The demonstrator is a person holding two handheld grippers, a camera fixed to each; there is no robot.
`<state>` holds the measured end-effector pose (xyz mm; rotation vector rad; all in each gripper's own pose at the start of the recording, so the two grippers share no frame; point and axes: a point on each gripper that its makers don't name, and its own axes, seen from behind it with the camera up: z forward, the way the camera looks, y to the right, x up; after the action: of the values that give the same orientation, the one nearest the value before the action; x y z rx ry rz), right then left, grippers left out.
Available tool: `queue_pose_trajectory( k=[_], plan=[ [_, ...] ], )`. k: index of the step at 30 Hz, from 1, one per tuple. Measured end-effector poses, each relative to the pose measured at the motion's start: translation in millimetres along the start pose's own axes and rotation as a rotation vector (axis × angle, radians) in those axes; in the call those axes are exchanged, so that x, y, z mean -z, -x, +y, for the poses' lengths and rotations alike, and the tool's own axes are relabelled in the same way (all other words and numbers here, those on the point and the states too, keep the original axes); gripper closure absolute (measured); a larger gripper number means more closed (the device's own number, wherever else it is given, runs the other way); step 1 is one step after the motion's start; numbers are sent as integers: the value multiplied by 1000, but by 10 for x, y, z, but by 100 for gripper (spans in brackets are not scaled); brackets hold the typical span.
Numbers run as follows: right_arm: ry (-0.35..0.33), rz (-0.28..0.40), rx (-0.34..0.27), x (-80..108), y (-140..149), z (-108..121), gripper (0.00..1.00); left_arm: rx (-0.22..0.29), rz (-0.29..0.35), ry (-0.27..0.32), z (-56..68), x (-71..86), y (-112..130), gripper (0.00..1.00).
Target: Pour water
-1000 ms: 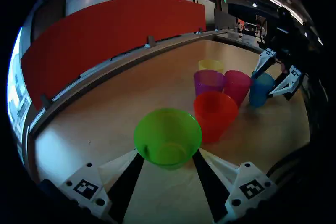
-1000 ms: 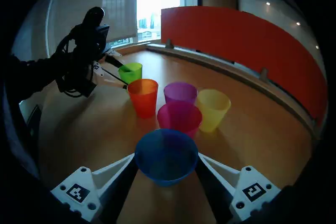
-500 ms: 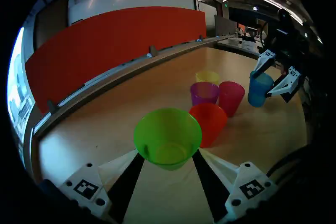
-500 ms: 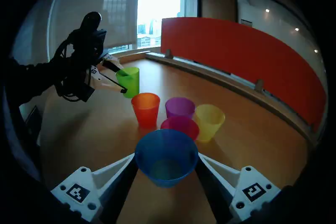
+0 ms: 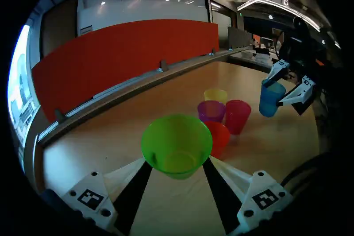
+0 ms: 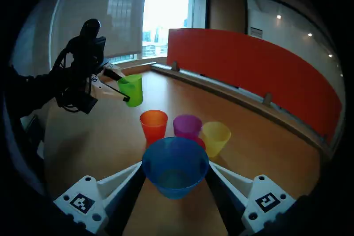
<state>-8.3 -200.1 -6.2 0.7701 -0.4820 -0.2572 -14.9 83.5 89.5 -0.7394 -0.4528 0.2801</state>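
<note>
**A cup in each claw**

The green cup (image 5: 177, 145) stands upright in the left claw (image 5: 177, 163), whose fingers are closed against its sides. The blue cup (image 6: 175, 167) is pinched the same way in the right claw (image 6: 175, 166). Just beyond the right claw, the orange cup (image 6: 153, 123), purple cup (image 6: 187, 125) and yellow cup (image 6: 215, 136) cluster on the wooden surface (image 6: 101, 147). The pink cup (image 5: 237, 114) stands with them, ahead of the left claw. I cannot tell whether either held cup contains water.

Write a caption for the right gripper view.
Right gripper holds a blue cup; left gripper holds a green cup; orange cup, purple cup and yellow cup stand between.
</note>
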Motion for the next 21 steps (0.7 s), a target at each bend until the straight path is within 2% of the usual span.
queue_pose_trajectory(
  k=[8,21],
  plan=[
    [12,41,1,110,-148,-53,10,17,37,-13,27,148,-113,21],
    [30,123,-5,281,-365,-110,10,12,97,-27,98,365,-345,21]
  ],
)
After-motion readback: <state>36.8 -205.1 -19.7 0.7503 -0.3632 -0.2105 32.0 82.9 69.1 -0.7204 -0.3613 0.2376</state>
